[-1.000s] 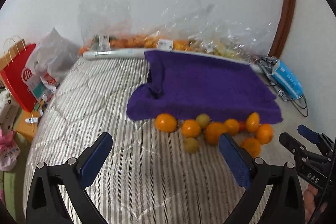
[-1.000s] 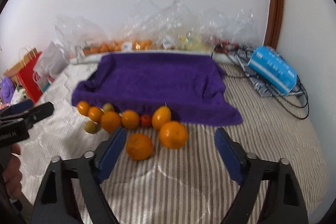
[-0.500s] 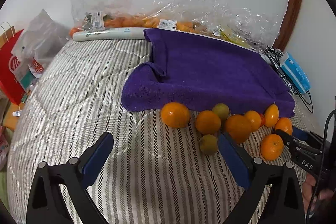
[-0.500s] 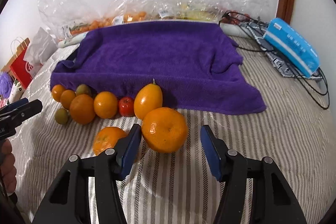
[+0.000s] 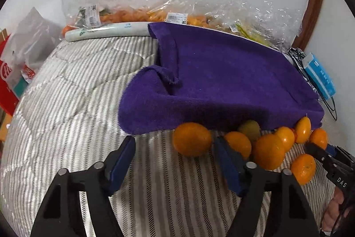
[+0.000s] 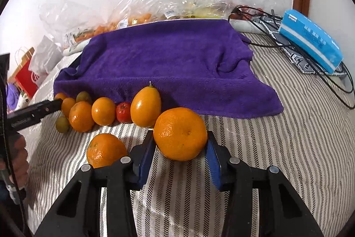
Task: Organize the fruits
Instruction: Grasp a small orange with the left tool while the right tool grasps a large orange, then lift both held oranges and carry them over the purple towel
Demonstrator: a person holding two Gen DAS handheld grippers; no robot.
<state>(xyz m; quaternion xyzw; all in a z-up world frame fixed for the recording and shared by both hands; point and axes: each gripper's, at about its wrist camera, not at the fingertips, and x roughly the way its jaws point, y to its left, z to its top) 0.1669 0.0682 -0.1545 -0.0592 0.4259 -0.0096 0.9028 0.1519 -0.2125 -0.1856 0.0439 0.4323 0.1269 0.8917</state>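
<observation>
**A:** Fruits are strung along the near edge of the purple towel on the striped bed. From the left: the left gripper is held wide apart, nothing gripped, with the leftmost orange just ahead, nearer its right pad.

**B:** And on the right, the big mandarin is bracketed by the right gripper, pads narrowed against both sides. Firm contact can't be confirmed, though.

**A:** A slip is likely if it's lifted half-pinched. The neighbouring mandarin could be nudged and rolled off too.
</observation>
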